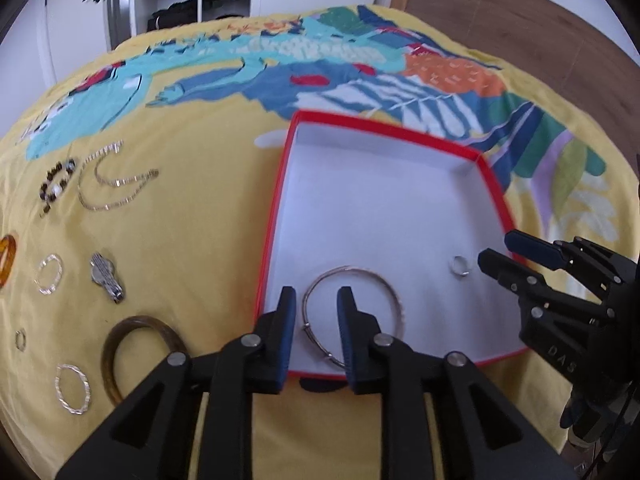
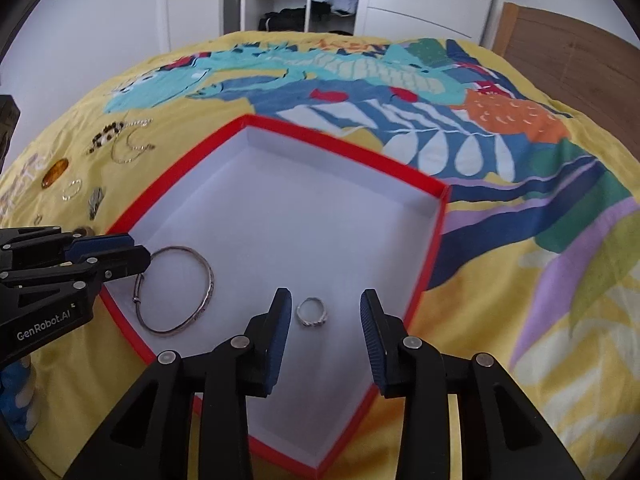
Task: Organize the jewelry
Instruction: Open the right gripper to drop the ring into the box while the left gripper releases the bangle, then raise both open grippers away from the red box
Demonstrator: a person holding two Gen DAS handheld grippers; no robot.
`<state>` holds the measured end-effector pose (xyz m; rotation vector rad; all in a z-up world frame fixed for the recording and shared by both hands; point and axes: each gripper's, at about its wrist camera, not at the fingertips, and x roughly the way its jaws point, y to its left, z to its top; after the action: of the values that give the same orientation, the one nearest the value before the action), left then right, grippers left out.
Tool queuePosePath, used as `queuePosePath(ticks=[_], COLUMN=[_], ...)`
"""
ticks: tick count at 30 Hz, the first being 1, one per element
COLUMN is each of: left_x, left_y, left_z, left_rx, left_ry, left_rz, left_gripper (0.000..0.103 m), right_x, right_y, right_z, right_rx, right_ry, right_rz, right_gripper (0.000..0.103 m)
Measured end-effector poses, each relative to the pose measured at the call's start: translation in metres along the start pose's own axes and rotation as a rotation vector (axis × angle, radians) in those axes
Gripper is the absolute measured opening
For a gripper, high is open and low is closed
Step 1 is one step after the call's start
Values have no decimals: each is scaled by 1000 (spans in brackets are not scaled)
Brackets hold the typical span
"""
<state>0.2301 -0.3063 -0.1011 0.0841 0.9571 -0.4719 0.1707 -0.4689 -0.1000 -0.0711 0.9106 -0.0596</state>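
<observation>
A red-rimmed box (image 1: 280,184) with a white inside lies on the yellow bedspread; it also shows in the right wrist view (image 2: 434,236). A silver bangle (image 1: 394,294) (image 2: 208,284) and a small silver ring (image 1: 460,266) (image 2: 312,312) lie in it. My left gripper (image 1: 316,300) (image 2: 140,254) is open and empty, its fingers astride the bangle's near edge. My right gripper (image 2: 325,300) (image 1: 496,250) is open and empty just above the ring.
Loose jewelry lies on the bedspread left of the box: a brown bangle (image 1: 116,344), silver rings (image 1: 72,388) (image 1: 49,274), a silver brooch (image 1: 105,276), chains (image 1: 116,188), a beaded bracelet (image 1: 56,184), an amber piece (image 1: 6,256). A wooden headboard (image 1: 520,24) stands at the right, wardrobes behind.
</observation>
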Motion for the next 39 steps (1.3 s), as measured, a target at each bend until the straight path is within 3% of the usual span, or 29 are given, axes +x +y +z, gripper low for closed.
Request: queuePosePath(ticks=[5,12,23,31,39], left_x=[-45,-107,-208,-243,-234], left_y=[8,58,172,219,235], left_z=[3,-8,-89,-131,-139], left_rx=[-6,-45,-171,-246,-263], left_ry=[-69,-88,-98,-101,-80], left_rz=[-34,57,232,301,305], left_gripper=[22,24,28,28,28], right_x=[-39,-93,-152,-163,-137], right_y=[1,32,114,156,193], right_z=[5,8,-3,-10,-15], right_rx=[43,67,41,9,-12], right_ry=[-41,-96,-136,-122,-60], right_rz=[-18,17,133,192,265], right_gripper=[36,36,36,36,34])
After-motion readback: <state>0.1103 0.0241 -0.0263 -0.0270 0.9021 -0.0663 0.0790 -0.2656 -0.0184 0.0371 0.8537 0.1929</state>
